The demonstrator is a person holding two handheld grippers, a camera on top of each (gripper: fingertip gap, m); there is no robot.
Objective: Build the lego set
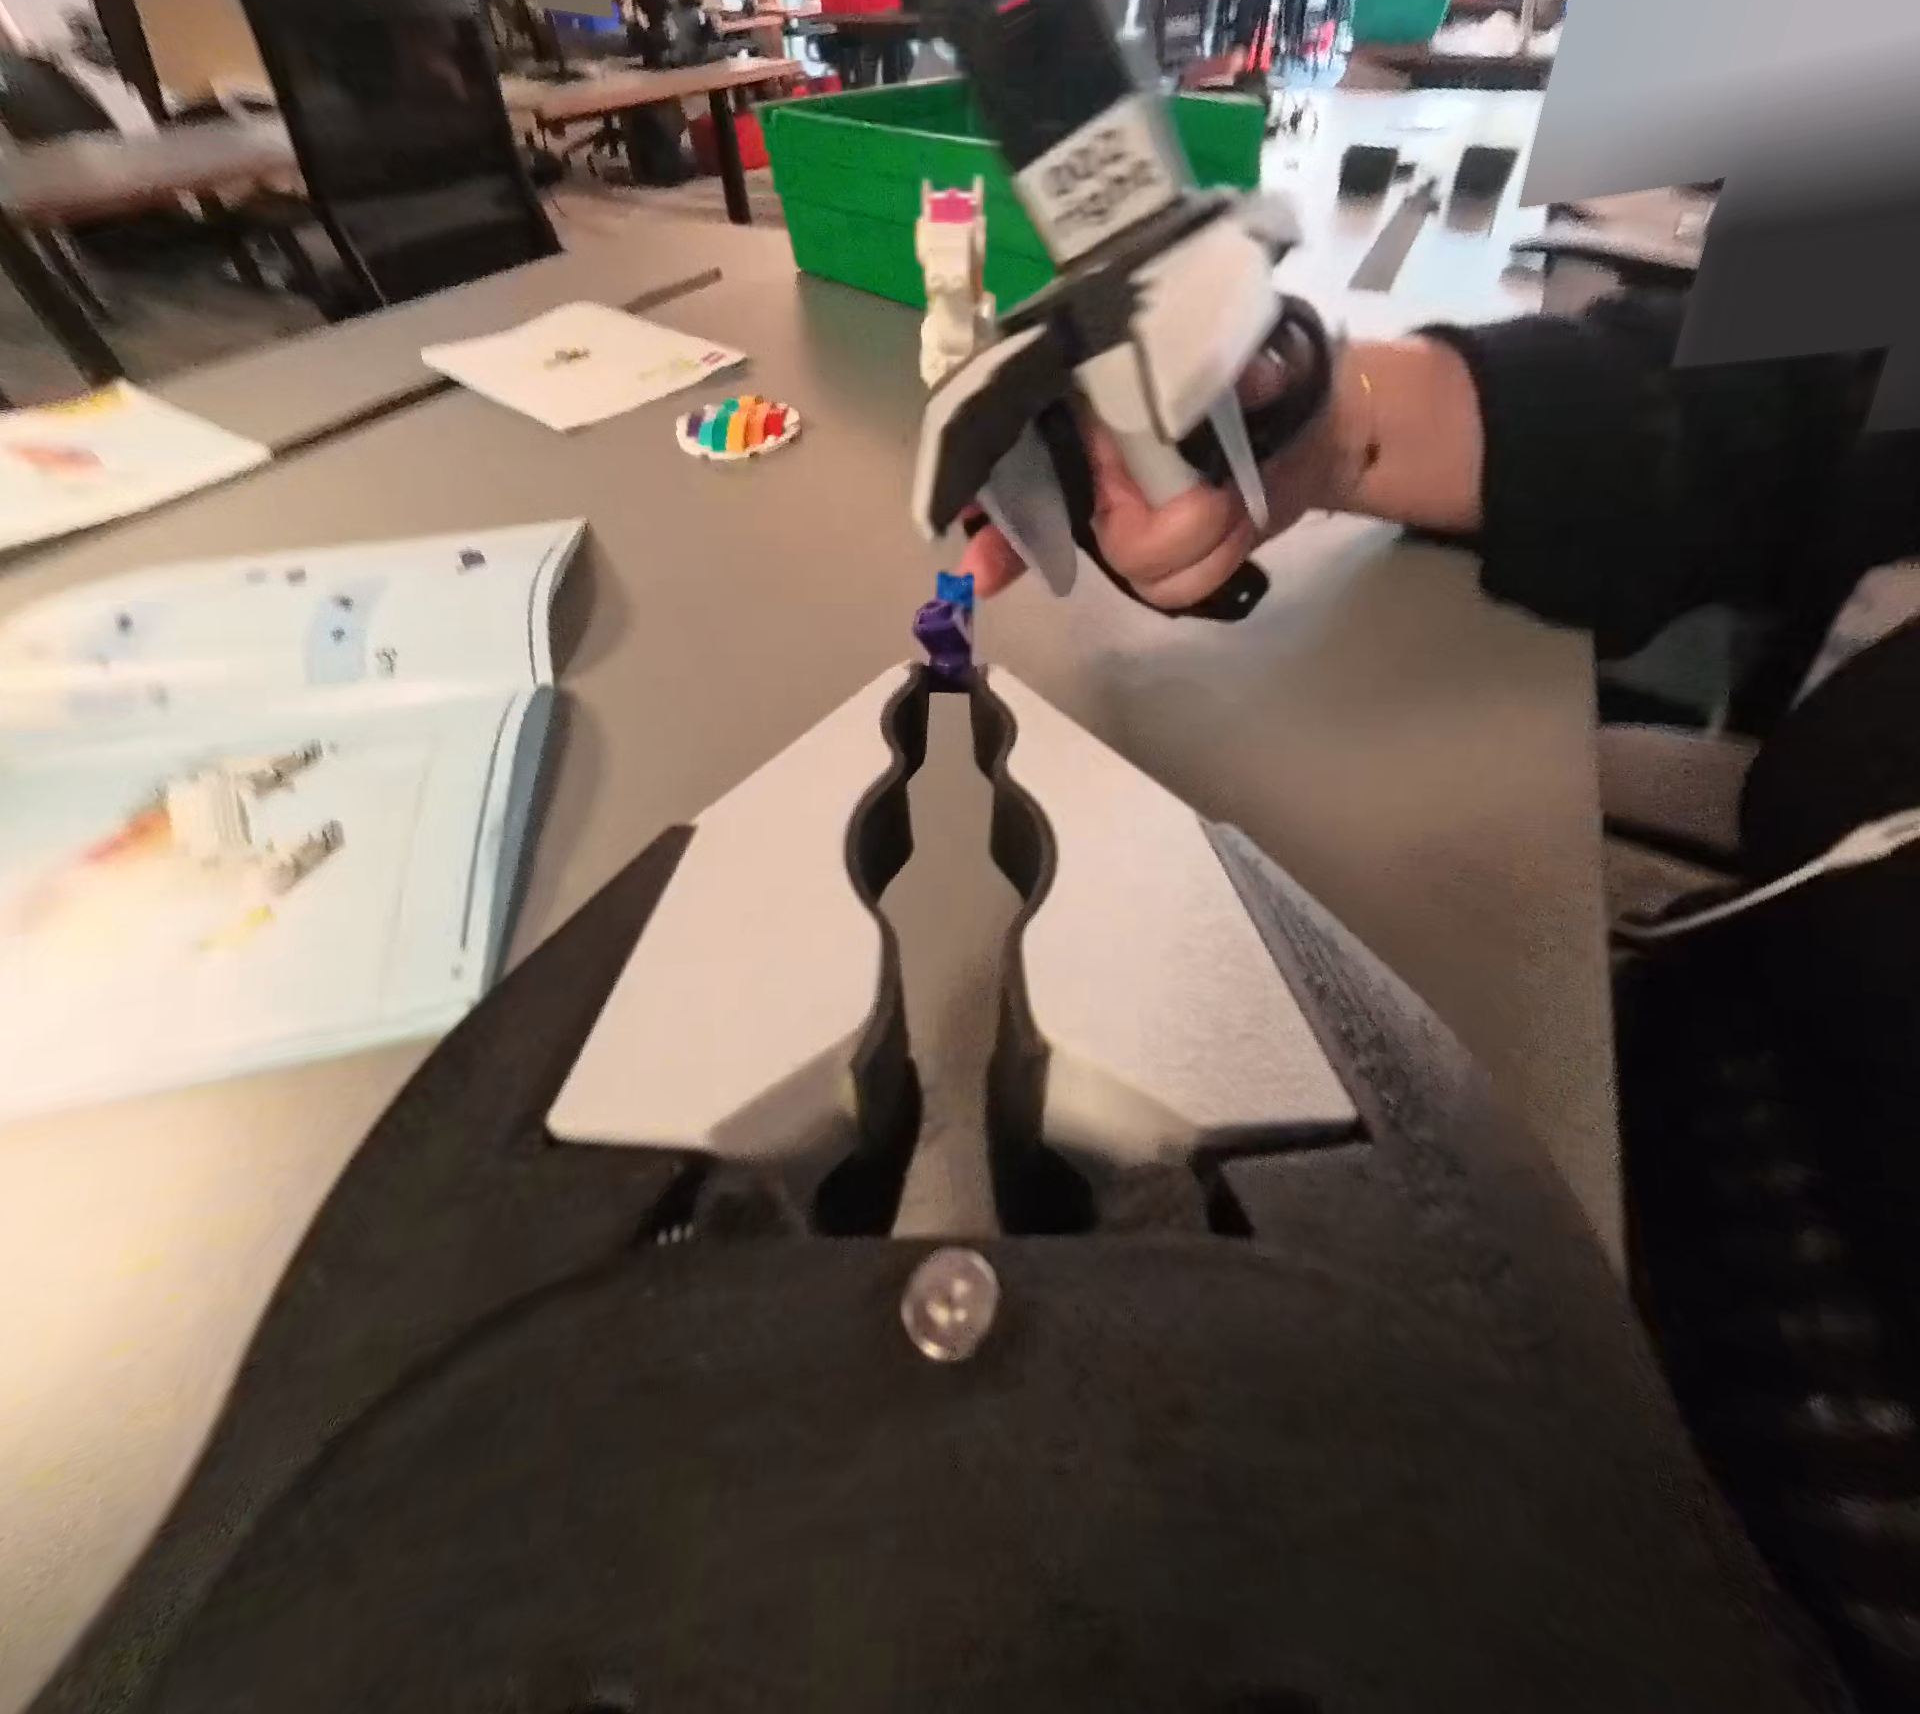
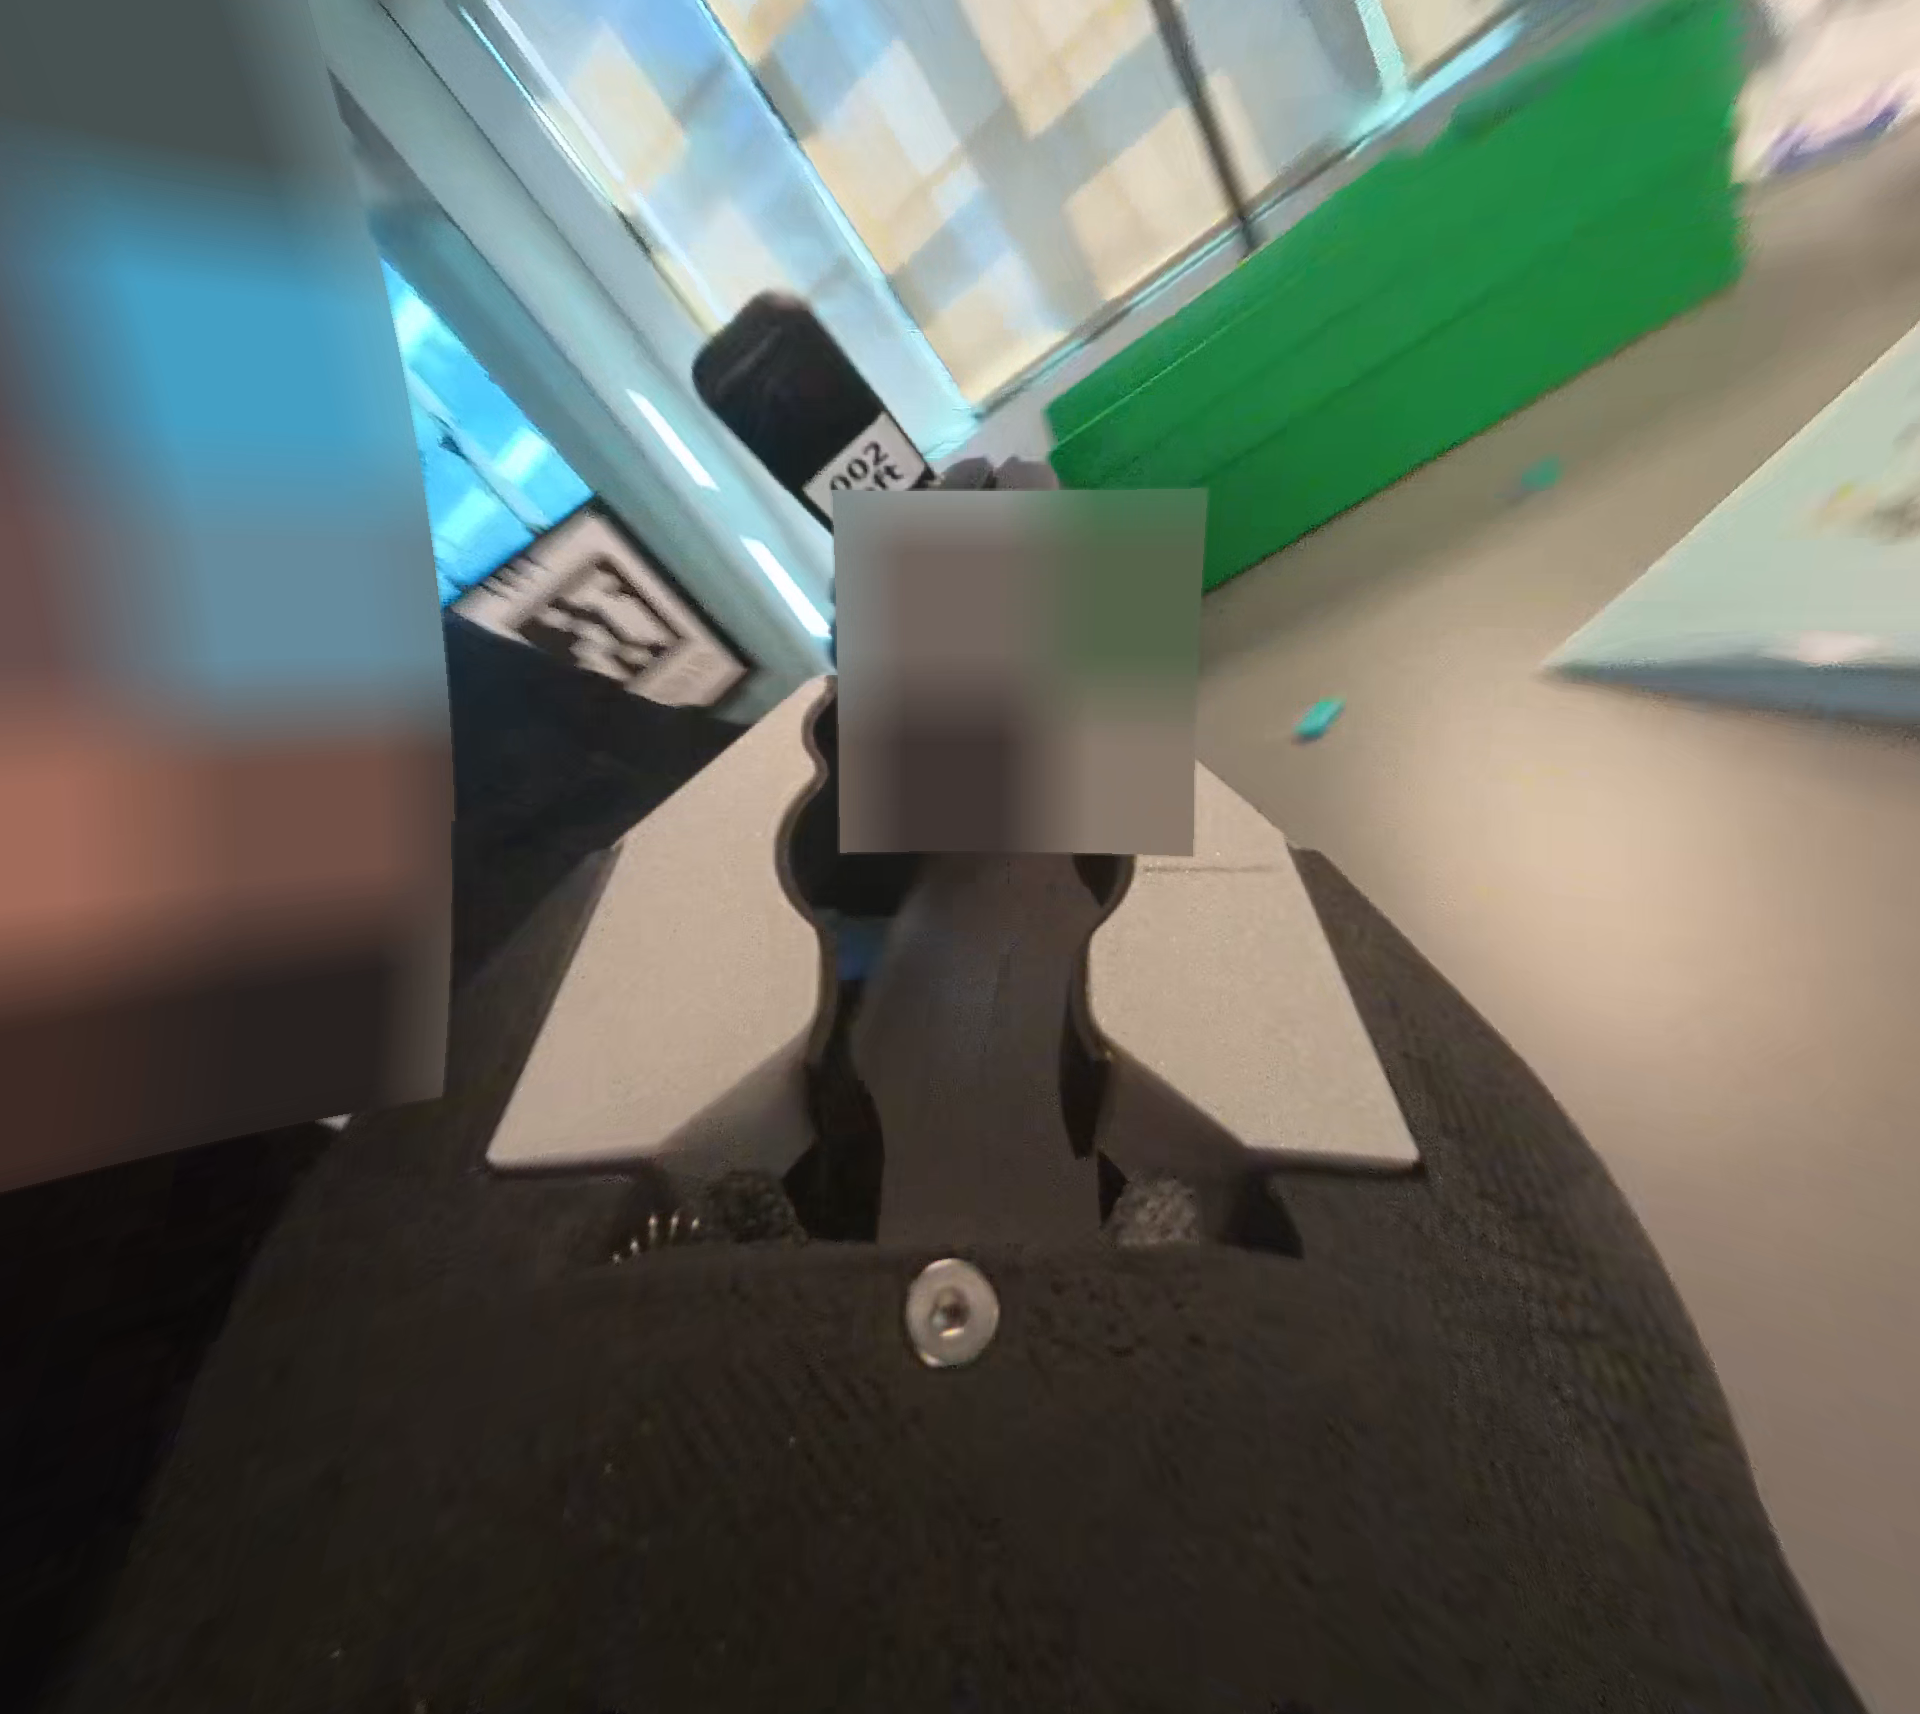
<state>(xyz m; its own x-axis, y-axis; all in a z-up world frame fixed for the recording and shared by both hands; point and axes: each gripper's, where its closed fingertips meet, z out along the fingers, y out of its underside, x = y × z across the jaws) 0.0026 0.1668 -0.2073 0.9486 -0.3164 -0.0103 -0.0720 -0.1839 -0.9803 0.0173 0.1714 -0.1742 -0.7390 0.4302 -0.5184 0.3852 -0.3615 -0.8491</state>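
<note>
My left gripper [image 1: 945, 677] is shut on a small purple Lego piece [image 1: 940, 634] at its fingertips and holds it above the grey table [image 1: 1195, 729]. A blue piece [image 1: 954, 589] sits on top of the purple one. A fingertip of the hand holding my right gripper [image 1: 992, 537] touches the blue piece from the right. The right gripper hangs just above, pointing down and left. In the right wrist view its jaws stand apart, and a blurred patch hides the right gripper's tips [image 2: 997, 729]. The left gripper's black body [image 2: 790, 407] shows beyond them.
A white Lego figure with a pink top [image 1: 956, 282] stands before a green bin [image 1: 883, 189], which also shows in the right wrist view [image 2: 1403, 355]. A round rainbow-coloured build [image 1: 738, 428] and instruction booklets [image 1: 260, 791] [image 1: 582, 360] lie to the left. Small teal pieces [image 2: 1320, 717] lie on the table. Both grippers' tips are close together, under 4 cm apart.
</note>
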